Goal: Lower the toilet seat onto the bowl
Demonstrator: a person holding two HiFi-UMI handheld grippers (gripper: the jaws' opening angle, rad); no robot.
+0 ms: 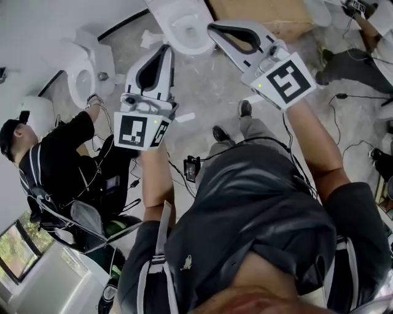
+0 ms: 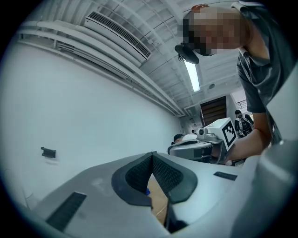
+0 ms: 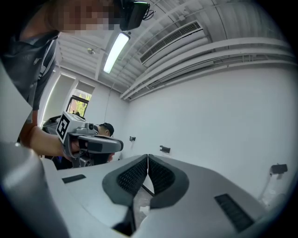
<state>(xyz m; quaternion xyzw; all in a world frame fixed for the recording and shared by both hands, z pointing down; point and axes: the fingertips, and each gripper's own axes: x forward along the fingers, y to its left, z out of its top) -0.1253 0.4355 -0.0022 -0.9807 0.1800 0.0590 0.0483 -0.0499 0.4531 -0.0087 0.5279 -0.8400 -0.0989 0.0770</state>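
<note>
A white toilet [image 1: 184, 24] stands on the floor at the top middle of the head view, its bowl open to the camera; how its seat stands I cannot tell. My left gripper [image 1: 164, 48] is held up in front of me, shut and empty, its tips just below and left of the bowl. My right gripper [image 1: 212, 27] is also shut and empty, with its tips at the bowl's right side. In the left gripper view the jaws [image 2: 152, 154] meet before a bare wall, and the right gripper view [image 3: 147, 156] shows the same. Neither gripper view shows the toilet.
At the left a person in black [image 1: 67, 159] crouches by a second toilet [image 1: 83, 67]. A cardboard box [image 1: 264, 15] lies behind my right gripper. Cables [image 1: 350, 98] run over the floor at the right, where another person [image 1: 362, 43] stands. My feet [image 1: 230, 122] are below the toilet.
</note>
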